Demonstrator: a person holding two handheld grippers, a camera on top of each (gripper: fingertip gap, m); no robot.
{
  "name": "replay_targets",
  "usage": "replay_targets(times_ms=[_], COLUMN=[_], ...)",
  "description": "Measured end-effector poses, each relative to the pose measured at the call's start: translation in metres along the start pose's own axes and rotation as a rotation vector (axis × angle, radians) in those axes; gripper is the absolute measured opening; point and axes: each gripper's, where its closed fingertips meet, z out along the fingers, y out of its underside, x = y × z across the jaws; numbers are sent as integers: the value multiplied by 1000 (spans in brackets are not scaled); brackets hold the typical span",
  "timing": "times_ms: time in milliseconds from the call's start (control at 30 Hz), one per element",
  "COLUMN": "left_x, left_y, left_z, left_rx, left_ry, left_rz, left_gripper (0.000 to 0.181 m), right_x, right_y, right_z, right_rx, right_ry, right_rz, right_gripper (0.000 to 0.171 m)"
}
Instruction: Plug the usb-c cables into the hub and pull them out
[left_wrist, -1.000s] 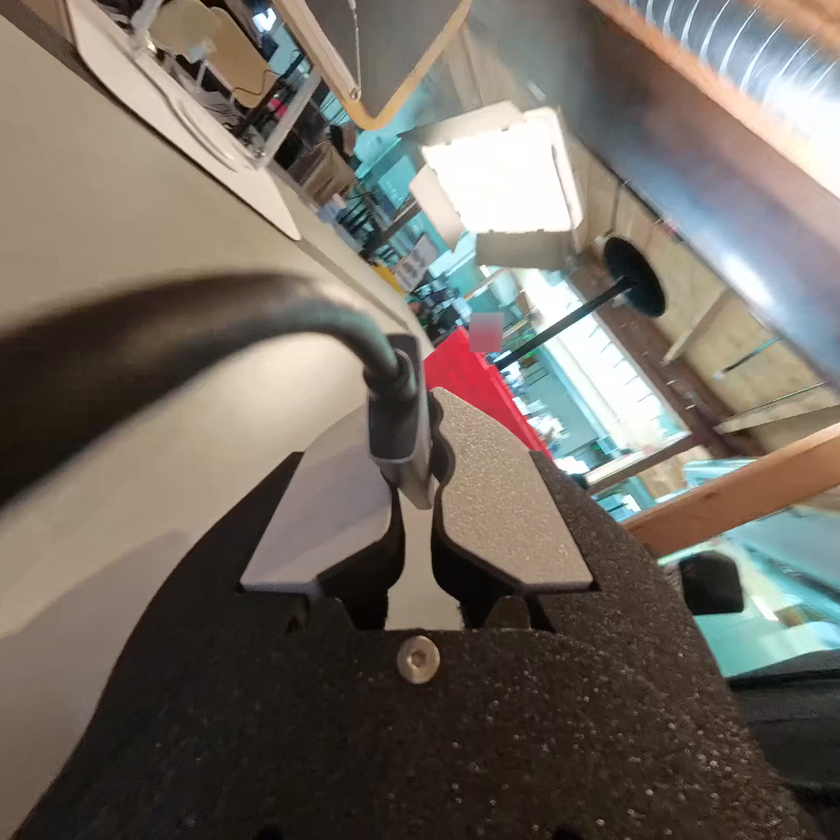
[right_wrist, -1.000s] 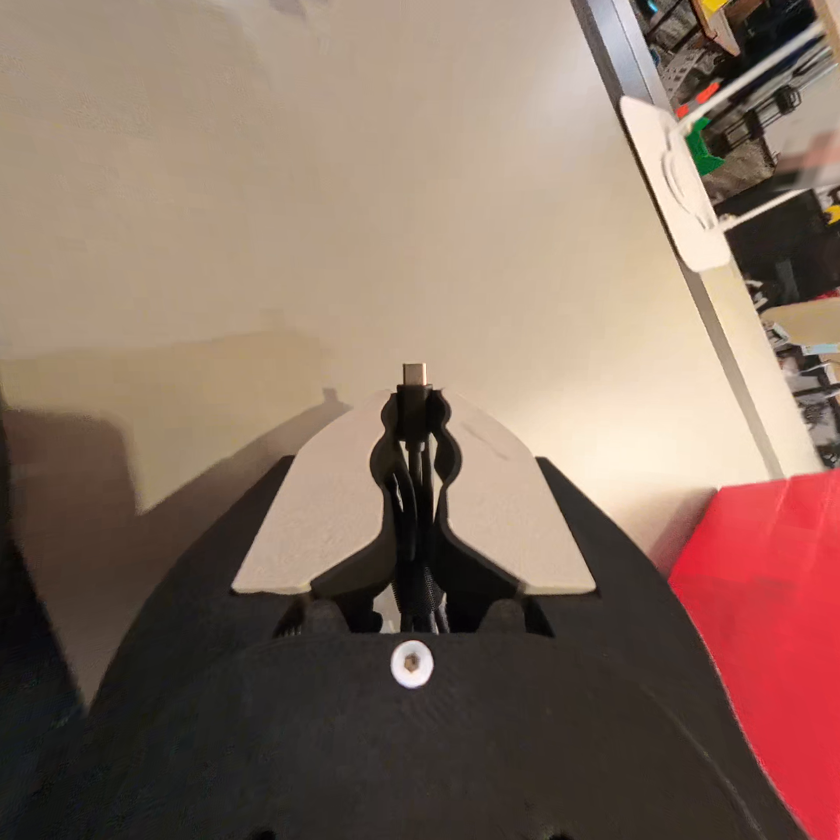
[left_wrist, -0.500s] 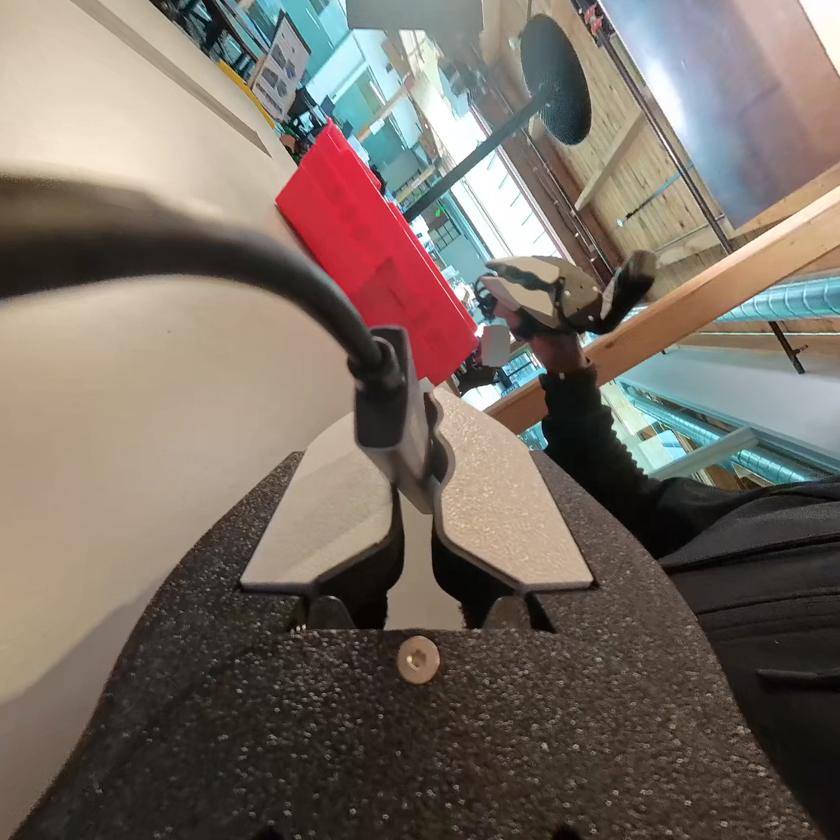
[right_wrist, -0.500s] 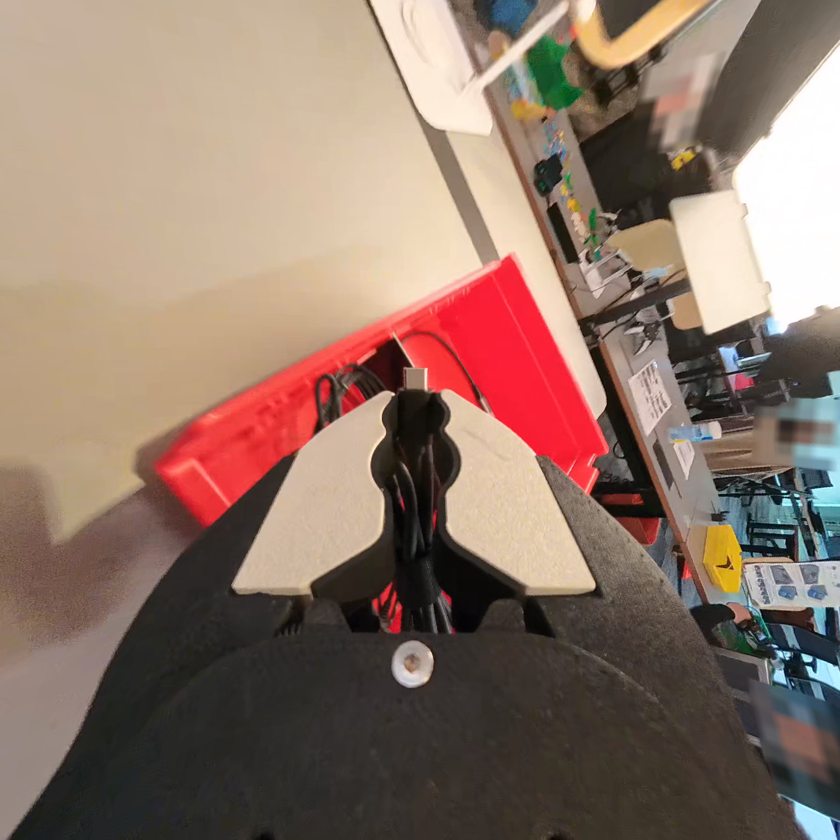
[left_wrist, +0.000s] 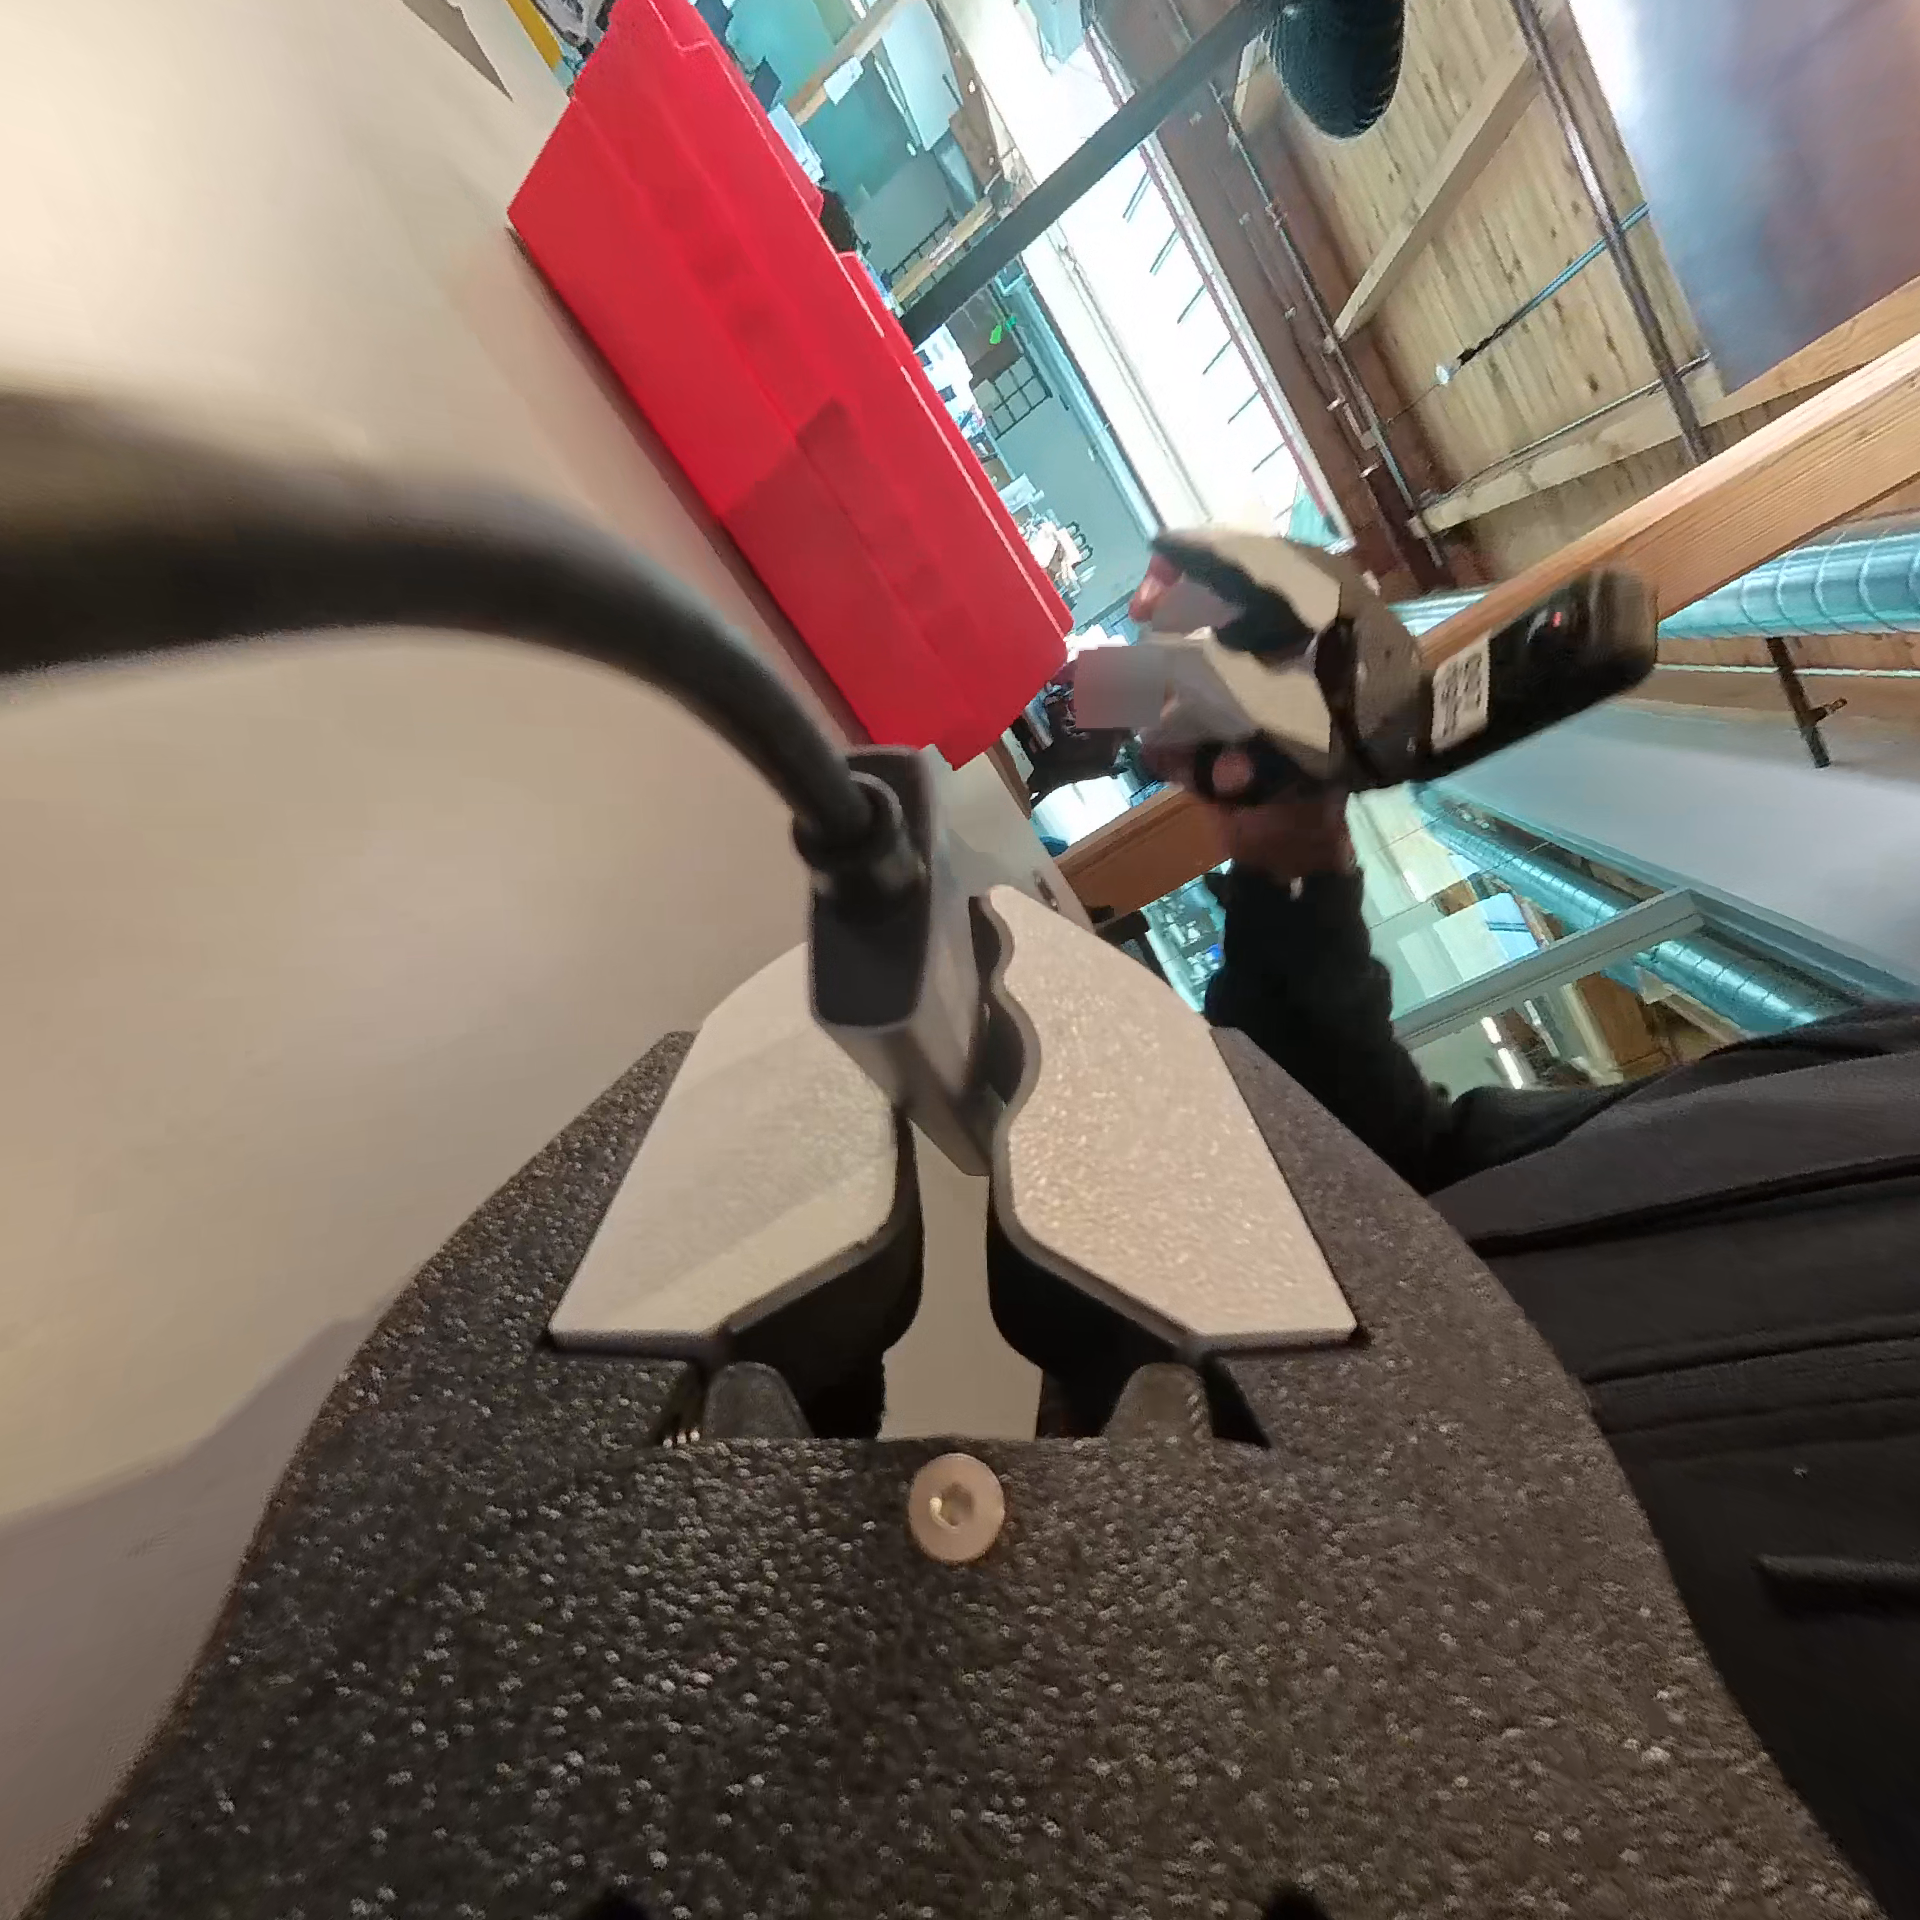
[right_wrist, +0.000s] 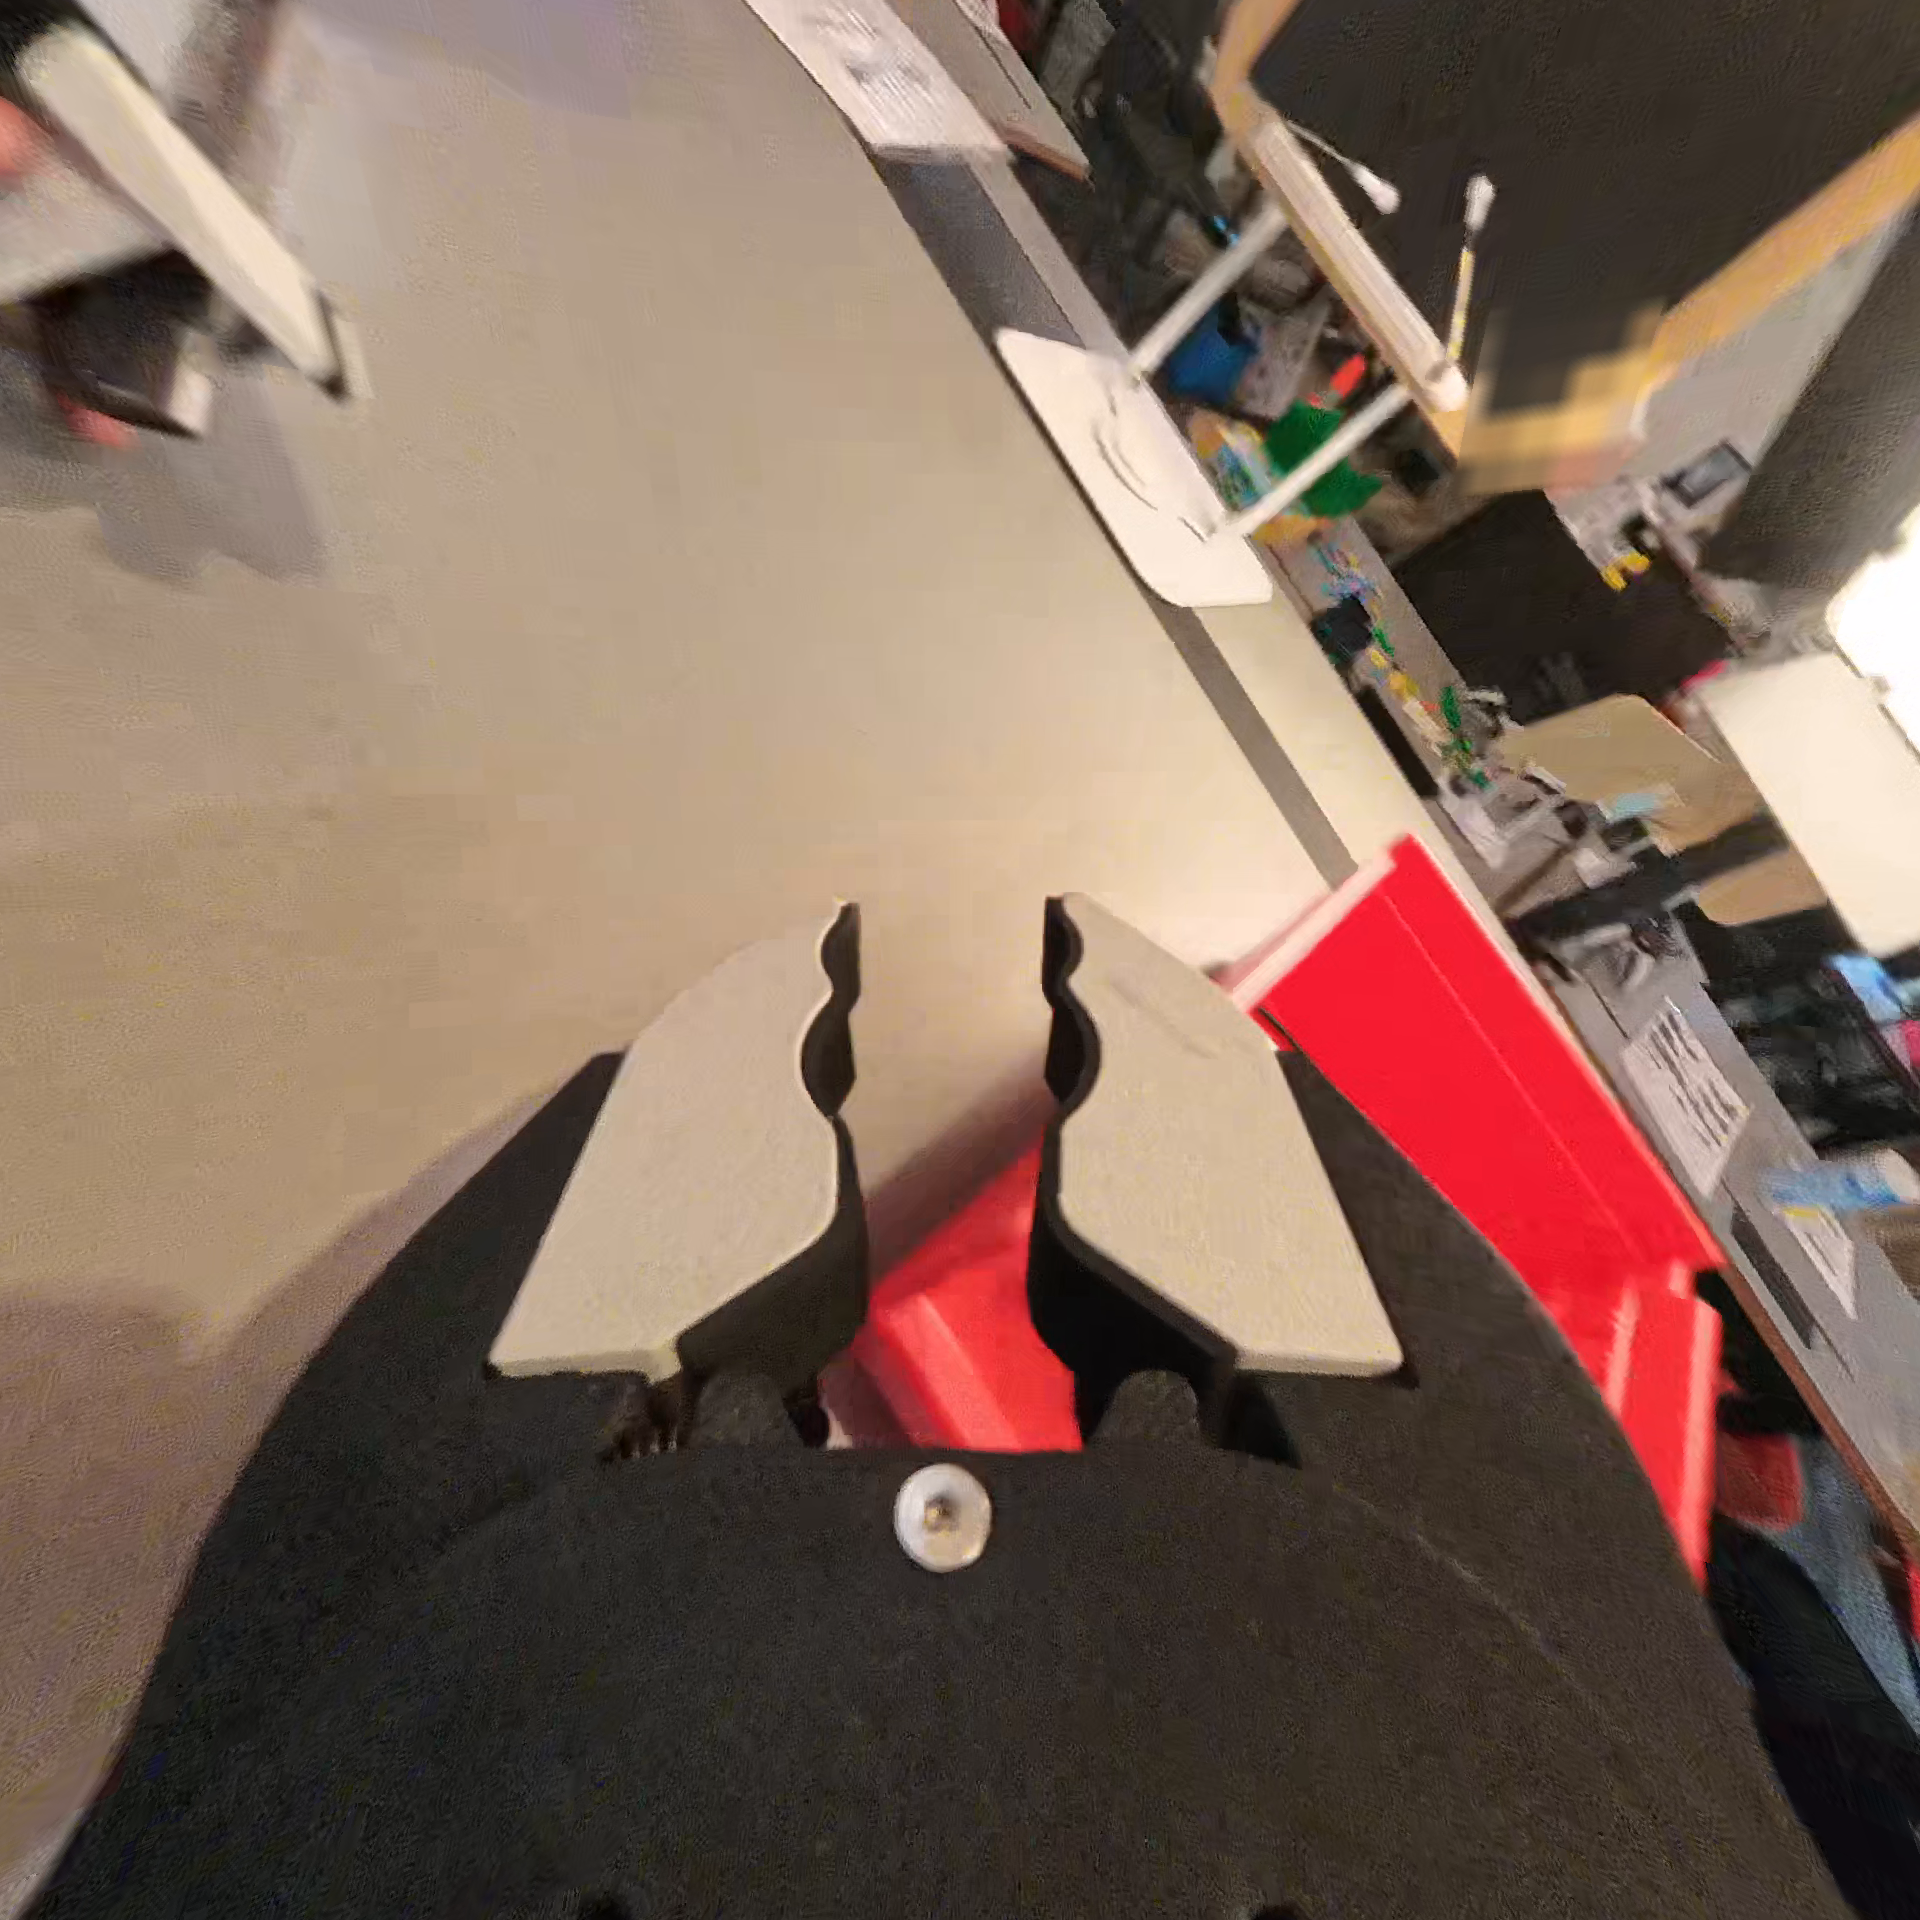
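My left gripper (left_wrist: 971, 920) is shut on a flat grey hub (left_wrist: 899, 971) with a thick black cable (left_wrist: 436, 603) that curves off to the left, held above the pale table (left_wrist: 312, 935). My right gripper (right_wrist: 951, 920) is open and empty, over the near end of a red bin (right_wrist: 1455, 1060). No usb-c cable shows in either view. The right gripper also shows in the left wrist view (left_wrist: 1247, 634), held in a hand beyond the red bin (left_wrist: 779, 364). The left gripper shows blurred at the top left of the right wrist view (right_wrist: 177, 208).
A white stand base (right_wrist: 1132, 468) sits at the table's far edge. Cluttered desks lie beyond that edge. A black sleeve (left_wrist: 1309, 997) and dark clothing fill the right of the left wrist view. Some 20 cm of space lies between my two pairs of fingers.
My right gripper has opened and let go of the black usb-c cable it held; the cable is out of view. It swung over the red bin. The left gripper kept hold of the hub while turning.
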Motion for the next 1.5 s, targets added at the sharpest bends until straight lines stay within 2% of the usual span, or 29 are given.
replay_targets(times_ms=[133, 233, 400, 600, 633, 700, 800, 933, 1133, 1167, 1300, 1400, 1500], left_x=[7, 7, 8, 13, 14, 15, 23, 33, 58, 64, 80, 73, 71], left_y=[-7, -12, -14, -1, 2, 3, 5, 14, 14, 13, 4, 2, -1], left_z=[20, 30, 40, 55, 56, 57, 56, 52, 43, 40, 30, 33, 33], left_rx=[51, 102, 164, 75, 55, 40, 10, -42, -39, -25, 61, 59, 61], left_ry=[51, 77, 156, 166, 163, 163, 197, 221, 330, 355, 452, 440, 446], left_rz=[-78, -141, -255, -237, -232, -220, -190, -106, 107, 148, 237, 224, 216], left_gripper=[8, 8, 9, 9, 9, 11, 38, 54, 56, 54, 48, 48, 48], right_x=[-92, -128, -141, -145, -144, -140, -128, -93, -16, 2, 66, 80, 64], right_y=[-34, -50, -53, -52, -52, -52, -53, -55, -63, -66, -70, -53, -41], right_z=[39, 63, 79, 83, 85, 87, 87, 81, 52, 42, 6, 11, 20], right_rx=[127, 187, 170, 170, 172, 173, 174, 192, 278, 300, 383, 289, 222], right_ry=[-133, -146, -86, -43, -26, 10, 41, 87, 179, 230, 305, 273, 194], right_rz=[-18, 19, 61, 61, 61, 49, 57, 101, 213, 236, 328, 338, 338], right_gripper=[34, 34, 34, 33, 25, 25, 25, 25, 22, 0, 0, 0, 0])
